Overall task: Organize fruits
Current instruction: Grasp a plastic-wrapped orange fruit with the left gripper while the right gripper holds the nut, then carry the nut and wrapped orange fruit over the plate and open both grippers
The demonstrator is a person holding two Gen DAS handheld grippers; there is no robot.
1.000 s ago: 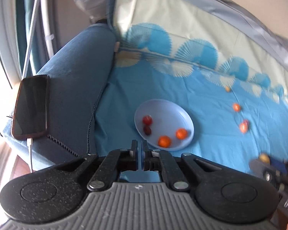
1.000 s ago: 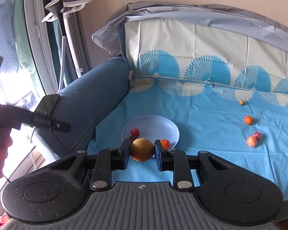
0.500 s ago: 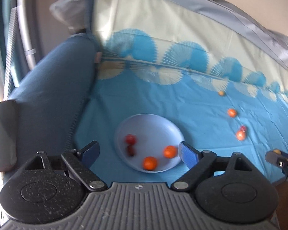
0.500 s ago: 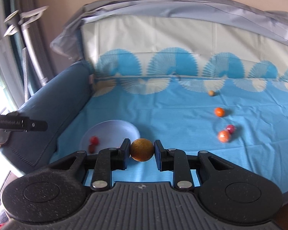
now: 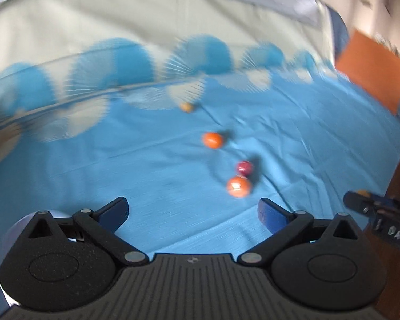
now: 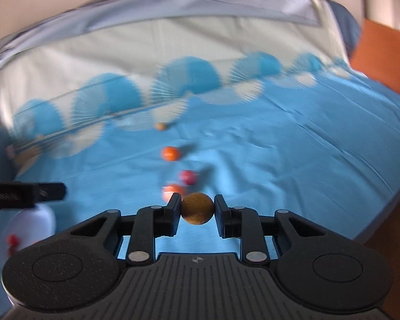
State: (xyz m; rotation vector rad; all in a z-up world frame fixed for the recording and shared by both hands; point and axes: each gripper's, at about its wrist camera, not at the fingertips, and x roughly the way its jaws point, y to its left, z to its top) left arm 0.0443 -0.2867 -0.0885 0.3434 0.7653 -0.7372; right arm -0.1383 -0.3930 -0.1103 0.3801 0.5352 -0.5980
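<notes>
My left gripper (image 5: 192, 212) is wide open and empty above the blue sheet. Ahead of it lie an orange fruit (image 5: 238, 186), a dark red fruit (image 5: 244, 167), a second orange fruit (image 5: 212, 140) and a small tan fruit (image 5: 186, 107). My right gripper (image 6: 197, 208) is shut on a brown-yellow round fruit (image 6: 197, 208). The same loose fruits show in the right wrist view: orange (image 6: 170, 153), dark red (image 6: 188, 176), orange (image 6: 173, 190) partly behind the left finger, tan (image 6: 160, 126). The pale bowl (image 6: 44, 217) sits at the lower left with a red fruit (image 6: 12, 239) in it.
The blue sheet (image 5: 306, 146) covers a sofa seat, with a patterned backrest (image 6: 173, 53) behind. An orange-brown surface (image 5: 373, 74) lies past the sheet's right edge. The right gripper shows at the right edge (image 5: 381, 213) of the left wrist view; the left gripper's finger (image 6: 26, 192) shows at the left.
My left gripper opened wide and swung right, away from the bowl toward the loose fruits. My right gripper also swung right, still holding the brown-yellow fruit.
</notes>
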